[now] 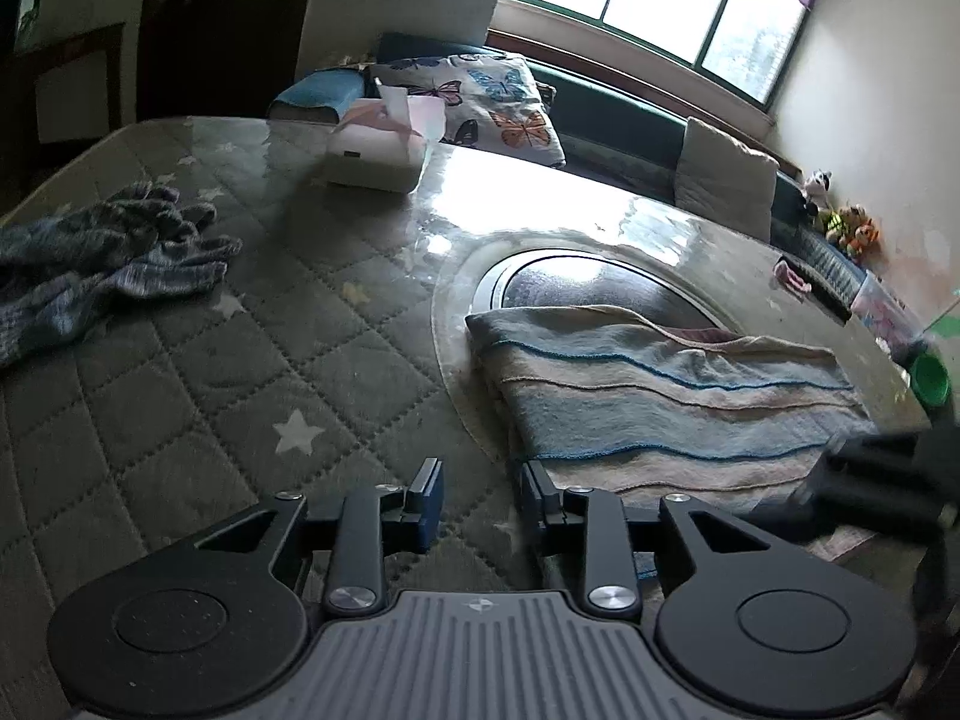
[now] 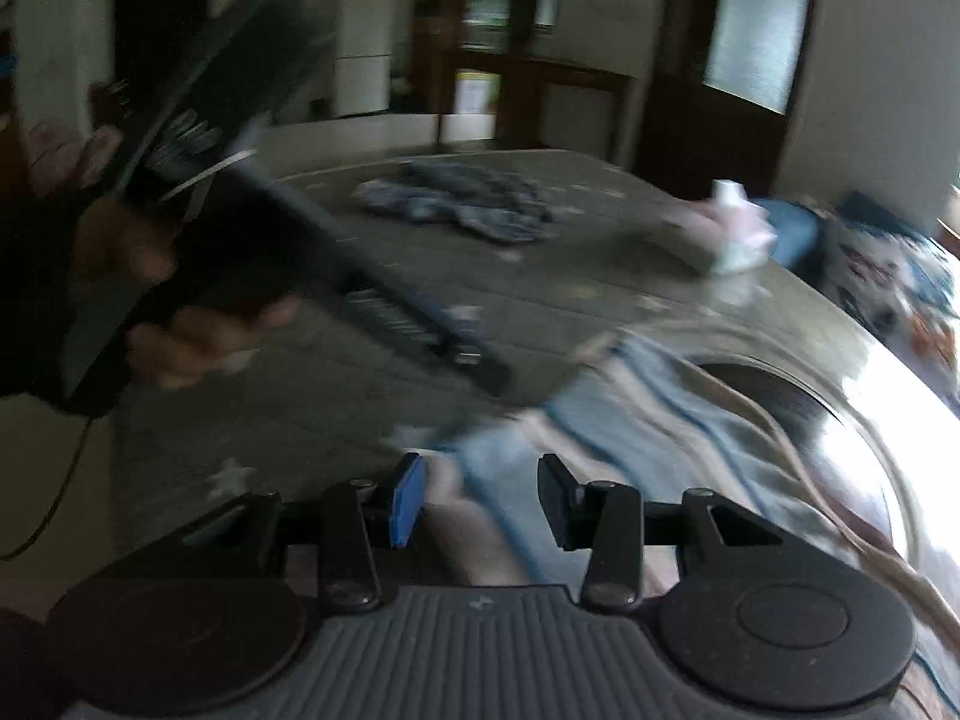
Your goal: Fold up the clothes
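The left gripper (image 1: 480, 495) and right gripper (image 2: 480, 501) both have jaws apart, gripping nothing. A folded striped towel (image 1: 660, 396) lies on the table (image 1: 240, 360); a crumpled blue garment (image 1: 102, 264) lies near its far edge.

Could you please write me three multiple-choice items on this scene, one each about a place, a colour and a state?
1. Where does the crumpled blue-grey knit garment lie?
A. on the quilted star-patterned table cover
B. on the window sill
C. on the folded towel

2. What colour are the wavy stripes on the folded beige striped towel?
A. red
B. blue
C. black

3. How is the left hand-held gripper?
A. shut on the towel
B. open and empty
C. shut on the garment

Answers: 1 A, it rests on the quilting at left. 2 B, blue lines cross it. 3 B, the cover shows between its fingers.
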`<state>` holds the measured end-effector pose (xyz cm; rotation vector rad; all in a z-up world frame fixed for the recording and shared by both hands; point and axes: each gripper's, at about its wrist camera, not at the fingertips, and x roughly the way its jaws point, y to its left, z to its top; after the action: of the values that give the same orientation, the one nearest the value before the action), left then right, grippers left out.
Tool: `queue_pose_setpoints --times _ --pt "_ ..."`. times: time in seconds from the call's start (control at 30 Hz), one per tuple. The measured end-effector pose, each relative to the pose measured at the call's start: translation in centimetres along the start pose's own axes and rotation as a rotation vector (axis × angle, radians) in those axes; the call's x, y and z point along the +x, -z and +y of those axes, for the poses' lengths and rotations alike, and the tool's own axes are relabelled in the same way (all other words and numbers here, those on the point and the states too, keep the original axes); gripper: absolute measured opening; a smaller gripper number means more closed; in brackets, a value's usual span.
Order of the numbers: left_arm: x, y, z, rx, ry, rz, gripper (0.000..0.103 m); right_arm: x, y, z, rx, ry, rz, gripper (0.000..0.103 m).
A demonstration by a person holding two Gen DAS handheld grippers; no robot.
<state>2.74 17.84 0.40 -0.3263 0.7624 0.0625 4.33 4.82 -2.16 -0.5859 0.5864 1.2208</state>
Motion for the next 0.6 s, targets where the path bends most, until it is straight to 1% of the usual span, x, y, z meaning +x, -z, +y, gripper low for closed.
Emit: queue_pose_setpoints --times 0.07,0.17,0.2,0.23,0.3,0.5,0.6 --pt "-0.2 0.1 0.2 -0.028 0.021 -0.001 0.032 1.1 0.0 0.9 -0.025 0.006 0.025 0.041" --pt "-0.3 0.3 0.4 -0.068 0.048 0.003 0.032 2.1 0.4 1.9 -0.041 0.043 0.051 0.037" --pt "-0.3 0.4 0.4 -0.08 0.059 0.004 0.032 2.2 0.4 1.8 -0.025 0.047 0.052 0.032" --pt "-0.3 0.5 0.4 -0.091 0.068 0.004 0.032 2.1 0.3 1.6 -0.007 0.056 0.052 0.023" --pt "-0.2 0.6 0.5 -0.126 0.089 0.007 0.033 1.7 0.2 0.9 0.043 0.045 0.04 0.014" --pt "0.2 0.7 0.9 -0.246 0.151 0.011 0.033 -0.4 -0.1 -1.1 0.166 0.02 -0.031 0.011" --pt "0.5 0.6 1.1 -0.304 0.178 0.017 0.034 -1.3 0.0 -1.5 0.184 0.025 -0.057 0.01"
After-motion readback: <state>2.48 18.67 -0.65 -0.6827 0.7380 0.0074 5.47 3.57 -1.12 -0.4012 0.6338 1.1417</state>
